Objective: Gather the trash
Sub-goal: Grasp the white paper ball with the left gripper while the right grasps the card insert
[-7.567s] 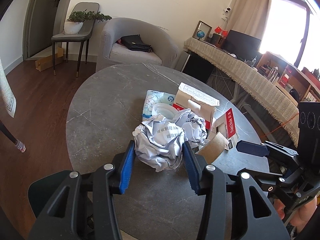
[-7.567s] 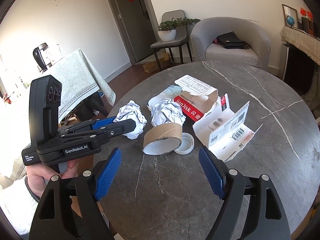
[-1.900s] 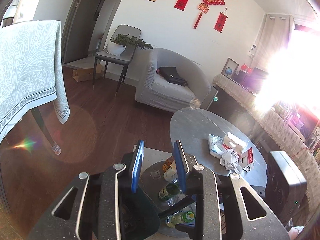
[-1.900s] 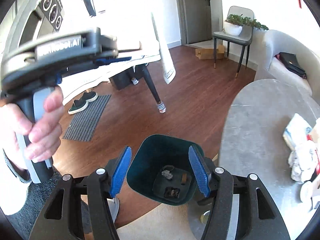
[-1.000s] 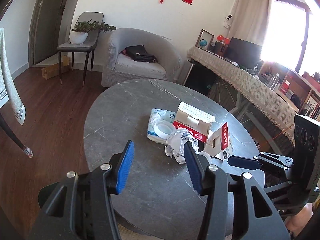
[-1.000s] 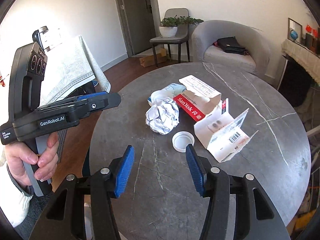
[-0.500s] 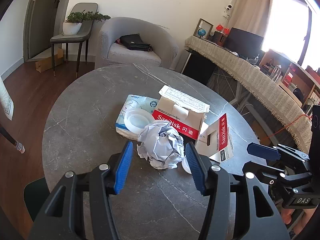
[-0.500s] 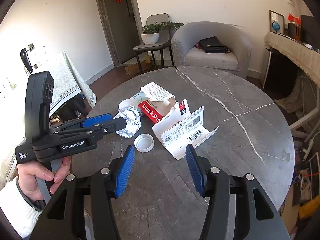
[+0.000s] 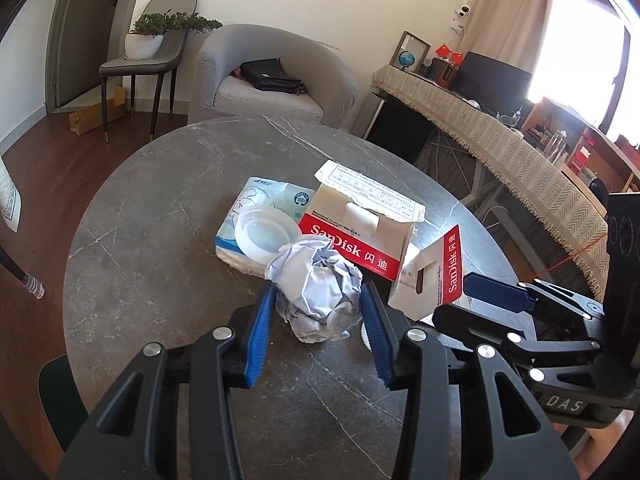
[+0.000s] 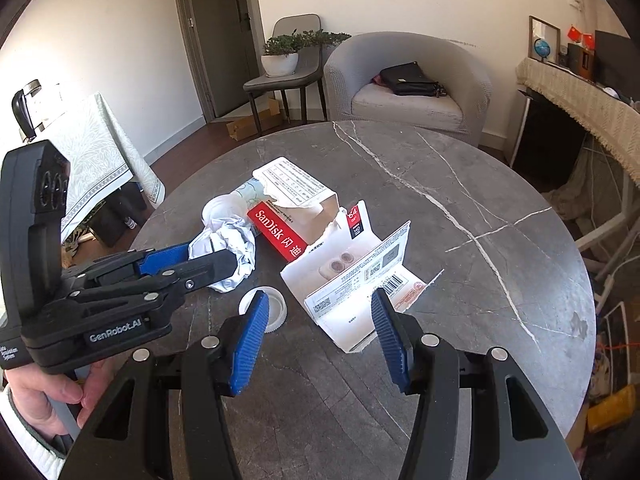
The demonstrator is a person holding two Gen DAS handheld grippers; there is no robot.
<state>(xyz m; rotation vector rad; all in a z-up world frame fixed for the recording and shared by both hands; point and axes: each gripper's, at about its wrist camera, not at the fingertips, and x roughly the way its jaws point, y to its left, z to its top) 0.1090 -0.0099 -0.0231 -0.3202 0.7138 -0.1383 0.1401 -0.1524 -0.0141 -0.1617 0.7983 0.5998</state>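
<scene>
Now closing: left gripper [image 9: 318,312], blue pads either side of a crumpled paper ball [image 9: 316,286] on a round grey stone table [image 9: 160,216]; pads at the ball's flanks, firm contact not yet certain. Sits just in front of a torn red-and-white SanDisk box [image 9: 360,228], against a clear plastic lid [image 9: 266,236] on a tissue pack [image 9: 256,196]. Likely feather-light, soft, springy; best pinched across its widest middle, squeezed enough to bite the creases. Right gripper [image 10: 318,328] half open, empty, hovering over opened card packaging [image 10: 360,280], beside a white cap [image 10: 272,308].
</scene>
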